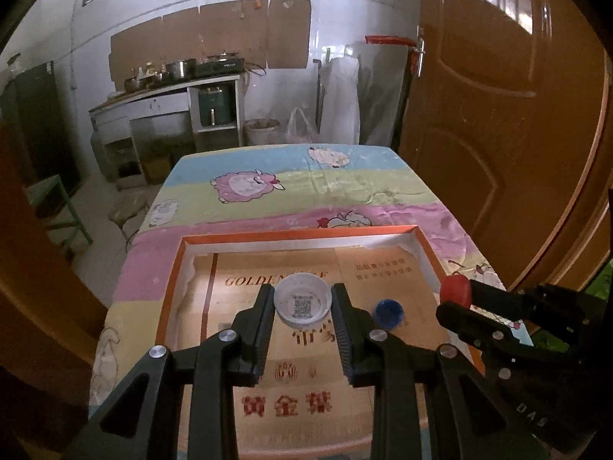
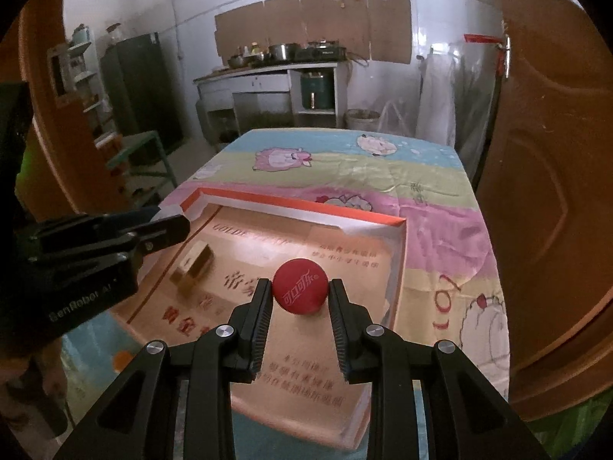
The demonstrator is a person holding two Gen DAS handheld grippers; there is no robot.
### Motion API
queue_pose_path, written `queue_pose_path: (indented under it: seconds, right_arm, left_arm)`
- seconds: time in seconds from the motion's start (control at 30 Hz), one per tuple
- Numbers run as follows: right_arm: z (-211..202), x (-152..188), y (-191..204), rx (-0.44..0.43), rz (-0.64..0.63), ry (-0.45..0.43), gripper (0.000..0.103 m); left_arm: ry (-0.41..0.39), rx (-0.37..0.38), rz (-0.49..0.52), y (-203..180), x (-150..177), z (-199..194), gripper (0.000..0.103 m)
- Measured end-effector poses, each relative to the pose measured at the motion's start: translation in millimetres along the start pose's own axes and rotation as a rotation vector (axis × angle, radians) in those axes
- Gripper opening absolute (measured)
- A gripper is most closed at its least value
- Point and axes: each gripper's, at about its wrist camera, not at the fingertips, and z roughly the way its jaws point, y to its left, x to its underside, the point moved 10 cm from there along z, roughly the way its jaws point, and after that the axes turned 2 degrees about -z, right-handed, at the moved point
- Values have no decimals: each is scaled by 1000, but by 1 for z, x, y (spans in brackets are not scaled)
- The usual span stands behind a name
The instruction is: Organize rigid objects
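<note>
My left gripper (image 1: 302,299) is shut on a white bottle cap (image 1: 302,298), held open side up with a QR code inside, above the orange-rimmed shallow box (image 1: 299,234). My right gripper (image 2: 300,293) is shut on a red bottle cap (image 2: 300,286) with white lettering, above the right part of the same box (image 2: 306,202). The right gripper with its red cap (image 1: 455,289) shows at the right of the left wrist view. A blue cap (image 1: 389,312) lies open side up on the box floor. The left gripper (image 2: 168,226) shows at the left of the right wrist view.
The box sits on a table with a pastel sheep-print cloth (image 1: 306,180). A small tan block (image 2: 193,264) lies on the box floor. A brown wooden door (image 1: 509,115) stands close on the right. A kitchen counter with pots (image 1: 172,76) is at the back.
</note>
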Motion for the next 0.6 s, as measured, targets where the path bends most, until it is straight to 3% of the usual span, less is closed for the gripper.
queue_pose_path:
  seconds: [0.4,0.6]
  right_arm:
    - [57,-21,-29,0,-21,80,30]
    - [90,-21,-41,-55,35,167,30]
  left_arm:
    - [91,10,11,0,-11,56,30]
    - [139,15,9,-1,-10,80,30]
